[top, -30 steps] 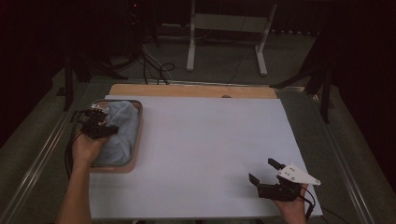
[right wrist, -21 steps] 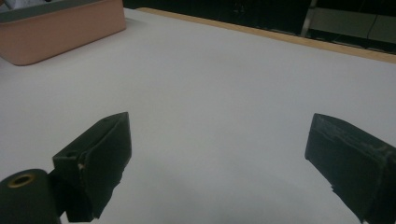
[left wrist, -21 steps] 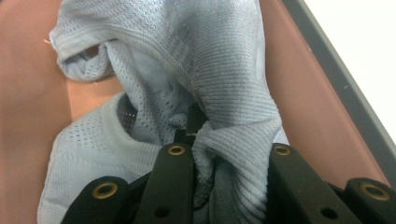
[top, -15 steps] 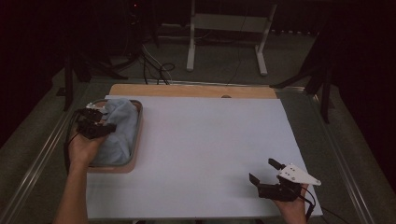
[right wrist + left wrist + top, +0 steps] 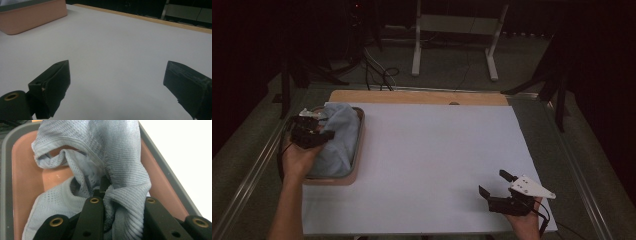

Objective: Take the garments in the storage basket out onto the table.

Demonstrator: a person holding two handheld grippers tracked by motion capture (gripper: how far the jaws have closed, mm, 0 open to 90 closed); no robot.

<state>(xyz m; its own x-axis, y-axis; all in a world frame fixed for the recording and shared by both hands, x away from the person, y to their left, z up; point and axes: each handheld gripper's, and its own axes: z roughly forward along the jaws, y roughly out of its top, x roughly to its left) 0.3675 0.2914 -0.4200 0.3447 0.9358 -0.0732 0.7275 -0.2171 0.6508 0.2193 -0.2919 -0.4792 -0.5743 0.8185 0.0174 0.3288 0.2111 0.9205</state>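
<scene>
- A white sheet (image 5: 427, 165) was seen spread over most of the table (image 5: 417, 96), and nothing had yet been laid on it.
- A salmon-coloured tray (image 5: 356, 165) with a grey rim was found at the left edge of that sheet, and the light blue mesh garment (image 5: 339, 137) lay crumpled inside it.
- The garment (image 5: 120, 152) was judged not yet taken out: most of it rested in the tray (image 5: 27, 177), with one bunched fold raised toward the camera.
- That fold was clamped between the narrow jaws of the left gripper (image 5: 118, 202), so the pick-up was judged to be made, while lifting the cloth clear and carrying it onto the sheet was left to do.
- The left gripper (image 5: 312, 132) was seen above the tray's near-left part.
- The right gripper (image 5: 497, 182) was held low over the sheet's near right corner, well apart from the tray; its jaws were spread wide with nothing between them (image 5: 116, 80).
</scene>
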